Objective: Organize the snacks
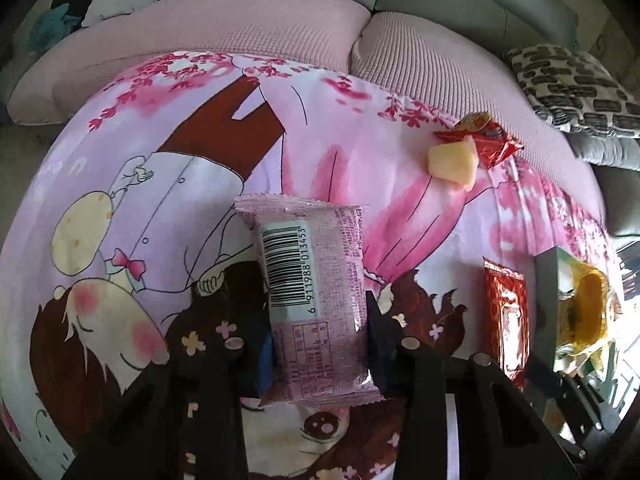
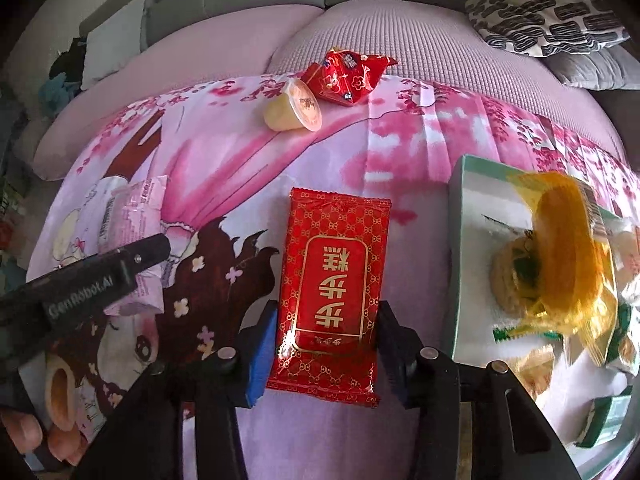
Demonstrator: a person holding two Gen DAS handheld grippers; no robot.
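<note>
Starting at the left, well left of the green box (image 2: 456, 264), the left gripper (image 1: 320, 320) straddles the pink packet (image 1: 316, 300) that lies barcode-up on the cartoon bedsheet (image 1: 120, 184); its pads sit right at the packet's 2 long edges, though I cannot tell if they are pressing yet or just closing in. Moving right, the right gripper (image 2: 326, 340) does the same with the red packet (image 2: 334, 292), which lies flat just left of the box; the jaws flank it closely, and whether the grip is firm I cannot tell. Further from the box, toward the sofa cushions (image 2: 224, 44), a jelly cup (image 2: 294, 108) lies on its side, touching a crumpled red pouch (image 2: 344, 76). At the far right, the box already holds several snacks, an orange-wrapped one (image 2: 568, 248) on top. So I'd judge it partly done: some snacks are boxed, 4 are out on the sheet, 2 about to be lifted
</note>
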